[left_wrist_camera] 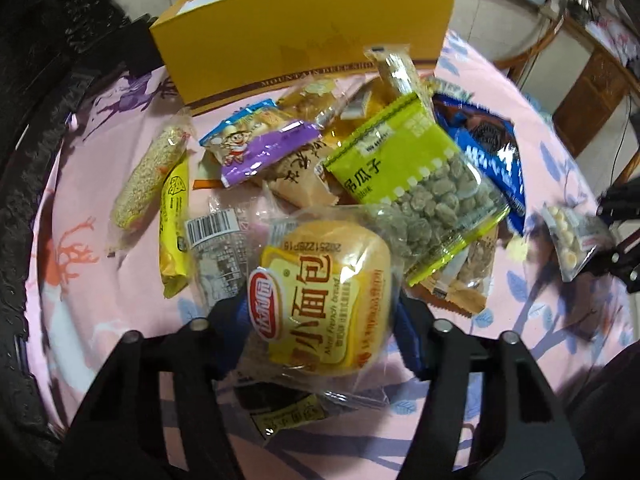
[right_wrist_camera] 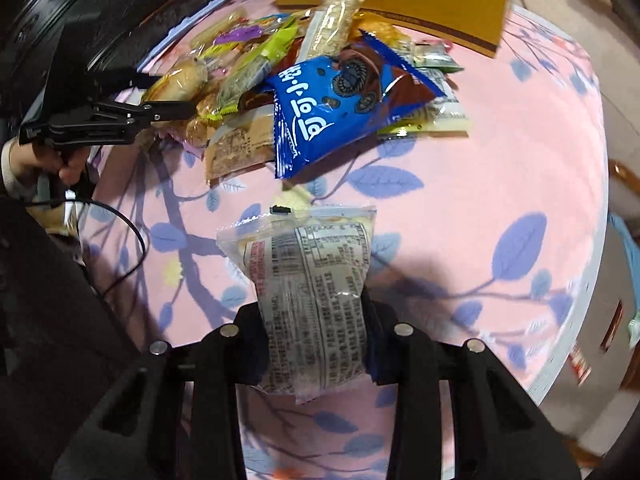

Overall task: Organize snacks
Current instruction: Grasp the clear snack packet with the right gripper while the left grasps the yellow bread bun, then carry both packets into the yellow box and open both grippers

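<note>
In front of the yellow box [left_wrist_camera: 296, 36] a heap of snacks [left_wrist_camera: 320, 168] lay on the pink leaf-print surface [right_wrist_camera: 500, 168]. On the heap's side away from the box, the left gripper [left_wrist_camera: 320, 320] had its jaws clamped on a wrapped bread bun [left_wrist_camera: 324, 296]. Farther from the box, clear of the heap, the right gripper [right_wrist_camera: 316, 320] had its jaws clamped on a clear printed packet [right_wrist_camera: 308, 280] above the surface.
</note>
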{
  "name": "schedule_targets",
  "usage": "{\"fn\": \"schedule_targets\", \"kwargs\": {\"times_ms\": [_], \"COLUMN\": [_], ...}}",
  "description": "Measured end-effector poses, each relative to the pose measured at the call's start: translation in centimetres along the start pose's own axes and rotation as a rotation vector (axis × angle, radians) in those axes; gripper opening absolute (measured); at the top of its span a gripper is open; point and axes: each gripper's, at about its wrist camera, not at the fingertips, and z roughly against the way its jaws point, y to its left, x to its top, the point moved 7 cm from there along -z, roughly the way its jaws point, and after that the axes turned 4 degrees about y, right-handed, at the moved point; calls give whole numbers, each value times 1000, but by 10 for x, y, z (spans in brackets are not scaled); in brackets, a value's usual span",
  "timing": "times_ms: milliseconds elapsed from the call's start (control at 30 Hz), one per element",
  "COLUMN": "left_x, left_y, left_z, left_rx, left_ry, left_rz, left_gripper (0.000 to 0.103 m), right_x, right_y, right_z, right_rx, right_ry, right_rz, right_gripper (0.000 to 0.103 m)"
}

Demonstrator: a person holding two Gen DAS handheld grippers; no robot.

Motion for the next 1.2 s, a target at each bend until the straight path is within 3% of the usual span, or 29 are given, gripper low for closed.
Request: {"fn": "schedule_targets", "kwargs": {"times_ms": [100, 367, 500, 667, 900, 1167, 1200], "left_x": [0, 18, 56, 121, 226, 303, 307], "left_y": [6, 19, 29, 39, 63, 80, 83], "left_z": [9, 68, 105, 132, 108, 70, 67], "left_rx": [-17, -47, -48, -54, -49, -17, -14], "left_ry": [-24, -158, -268, -377, -404, -385, -383], "left_rz": [44, 137, 151, 164, 234, 265, 276], "left_gripper": [54, 53, 53, 53, 53, 54, 58], "right_x": [0, 47, 89, 166, 259, 307, 312], "right_y": [7, 15, 10, -11, -50, -79, -84], "right_z": [10, 50, 84, 133, 143, 127, 125], "right_rx": [16, 39, 18, -59, -180, -196, -201], "right_ry": [-29, -173, -292, -495, -624, -659, -656], "right_rz": [-35, -59, -59, -117, -200, -286, -297], "right_gripper": [37, 37, 37, 37, 37, 37, 40]}}
